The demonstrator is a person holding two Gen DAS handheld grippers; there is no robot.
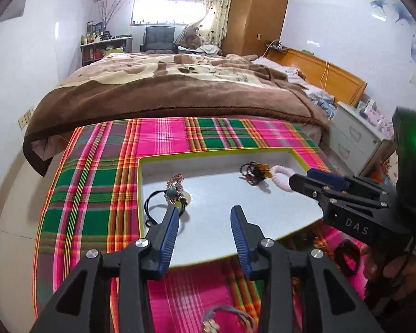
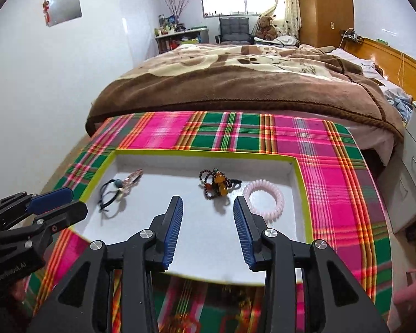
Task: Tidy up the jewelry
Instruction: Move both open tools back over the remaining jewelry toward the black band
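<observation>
Right wrist: beads [image 2: 216, 184] beyond hand-held gripper [image 2: 208, 208]

A plaid-clothed surface [image 2: 332, 166] carries a white tray [image 2: 306, 194] at centre; beaded jewelry [image 1: 227, 319] lies at 6 o'clock.

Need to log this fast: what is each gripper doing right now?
Left gripper: open, holding nothing.
Right gripper: open, holding nothing.

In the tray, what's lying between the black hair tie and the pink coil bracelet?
The dark bead bracelet bunch with amber pieces lies between the black hair tie and pink coil bracelet, on the white tray floor; clearest in the right wrist view.
</observation>
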